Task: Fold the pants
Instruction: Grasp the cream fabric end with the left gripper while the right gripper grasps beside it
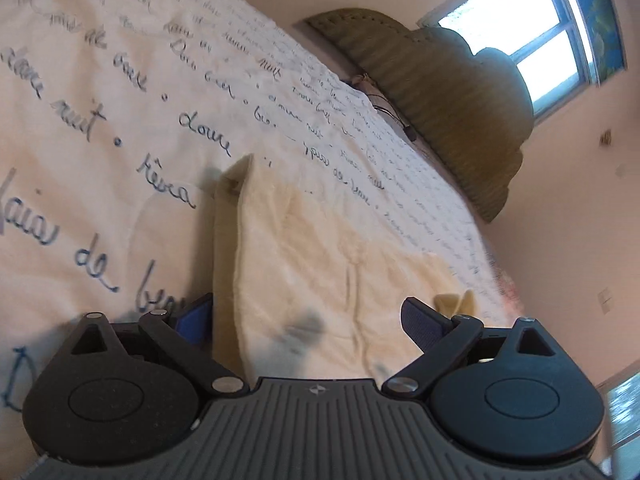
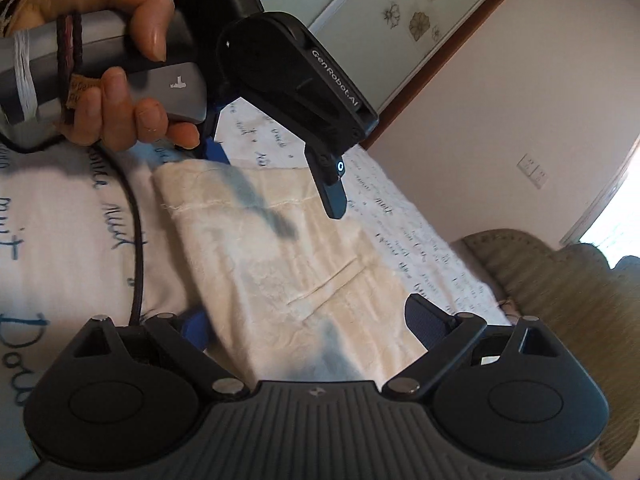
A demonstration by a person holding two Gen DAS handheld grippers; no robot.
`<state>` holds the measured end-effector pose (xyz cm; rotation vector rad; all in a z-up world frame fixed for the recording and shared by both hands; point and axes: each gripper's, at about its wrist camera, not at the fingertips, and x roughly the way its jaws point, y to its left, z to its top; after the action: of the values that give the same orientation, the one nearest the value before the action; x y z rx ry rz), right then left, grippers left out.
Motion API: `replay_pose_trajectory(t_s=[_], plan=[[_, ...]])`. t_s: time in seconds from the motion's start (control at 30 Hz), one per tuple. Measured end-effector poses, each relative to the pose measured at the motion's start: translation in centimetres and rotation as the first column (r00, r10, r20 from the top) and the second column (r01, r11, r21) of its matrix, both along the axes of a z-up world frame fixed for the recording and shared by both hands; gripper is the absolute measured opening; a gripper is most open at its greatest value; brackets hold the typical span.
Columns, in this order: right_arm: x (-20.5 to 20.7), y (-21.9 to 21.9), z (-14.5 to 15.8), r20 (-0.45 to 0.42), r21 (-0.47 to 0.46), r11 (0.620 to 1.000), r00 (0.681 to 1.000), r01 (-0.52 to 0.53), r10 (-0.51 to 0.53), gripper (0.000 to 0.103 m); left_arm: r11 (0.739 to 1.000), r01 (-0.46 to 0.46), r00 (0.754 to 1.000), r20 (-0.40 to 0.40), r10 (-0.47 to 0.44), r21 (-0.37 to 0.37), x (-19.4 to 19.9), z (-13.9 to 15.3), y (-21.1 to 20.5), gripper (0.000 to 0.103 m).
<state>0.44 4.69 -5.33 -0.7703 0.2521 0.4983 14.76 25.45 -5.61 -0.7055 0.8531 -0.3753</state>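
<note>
Left wrist view shows cream pants [image 1: 320, 264] lying folded on a bed covered by a white bedspread [image 1: 100, 92] printed with blue script, filling the lower centre of the frame. The left gripper [image 1: 308, 320] hovers over them with its fingers [image 1: 196, 318] spread wide, holding nothing. Right wrist view has the right gripper [image 2: 308, 322] low in the frame, its fingers [image 2: 426, 320] likewise apart over the cloth, while a person's hand [image 2: 116, 68] grips the other tool at upper left. An olive headboard [image 1: 440, 92] stands at upper right.

pants [image 1: 320, 260]: cream | bedspread [image 1: 100, 100]: white, blue script | headboard [image 1: 440, 92]: olive
</note>
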Motion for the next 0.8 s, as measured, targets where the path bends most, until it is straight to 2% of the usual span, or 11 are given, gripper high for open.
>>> replay_pose_trajectory(t_s=[0.1, 0.13, 0.17, 0.2, 0.23, 0.3, 0.33, 0.47, 0.53, 0.7, 0.8], plan=[[-0.1, 0.4, -0.3, 0.013, -0.039, 0.999, 0.999, -0.029, 0.029, 0.091, 0.998, -0.018, 1.000, -0.021, 0.017, -0.053, 1.3, -0.5, 0.1, 0.093], [-0.3, 0.6, -0.4, -0.010, -0.047, 0.998, 0.999, -0.052, 0.051, 0.076, 0.998, -0.029, 0.999, -0.018, 0.028, -0.056, 1.5, -0.5, 0.1, 0.087], [-0.4, 0.8, -0.4, -0.039, -0.038, 0.997, 0.997, -0.073, 0.072, 0.054, 0.999, -0.032, 0.999, -0.009, 0.032, -0.039, 1.6, -0.4, -0.1, 0.081], [-0.4, 0.9, -0.5, -0.058, -0.029, 0.996, 0.995, -0.089, 0.087, 0.045, 0.999, -0.037, 0.999, -0.003, 0.037, 0.006, 1.7, -0.3, -0.4, 0.065], [-0.3, 1.0, -0.7, -0.070, -0.029, 0.995, 0.993, -0.100, 0.098, 0.032, 0.996, -0.048, 0.999, 0.002, 0.048, 0.069, 1.6, 0.0, -0.8, 0.044], [-0.4, 0.9, -0.8, -0.074, -0.025, 0.993, 0.991, -0.113, 0.111, 0.026, 0.980, -0.070, 0.998, 0.018, 0.068, 0.189, 1.2, 0.5, -1.4, 0.024], [-0.4, 0.6, -0.5, -0.081, -0.006, 0.993, 0.990, -0.115, 0.114, 0.024, 0.975, -0.075, 0.997, 0.030, 0.071, 0.209, 0.9, 0.7, -1.4, 0.019], [0.4, -1.3, 1.2, -0.118, 0.137, 0.985, 0.986, -0.101, 0.118, 0.020, 0.965, -0.105, 0.992, 0.091, 0.086, 0.239, -0.5, 2.6, -1.9, 0.016], [0.4, -2.2, 2.1, -0.106, 0.191, 0.977, 0.987, -0.096, 0.118, 0.019, 0.956, -0.122, 0.987, 0.135, 0.088, 0.267, -1.0, 4.2, -2.8, 0.015], [0.3, -4.1, 3.7, -0.077, 0.270, 0.958, 0.990, -0.094, 0.119, 0.018, 0.944, -0.157, 0.975, 0.198, 0.101, 0.292, -1.8, 7.3, -4.7, 0.015], [0.1, -5.3, 4.2, -0.089, 0.328, 0.940, 0.987, -0.094, 0.130, 0.017, 0.925, -0.168, 0.970, 0.226, 0.093, 0.342, -2.2, 8.6, -6.1, 0.015]])
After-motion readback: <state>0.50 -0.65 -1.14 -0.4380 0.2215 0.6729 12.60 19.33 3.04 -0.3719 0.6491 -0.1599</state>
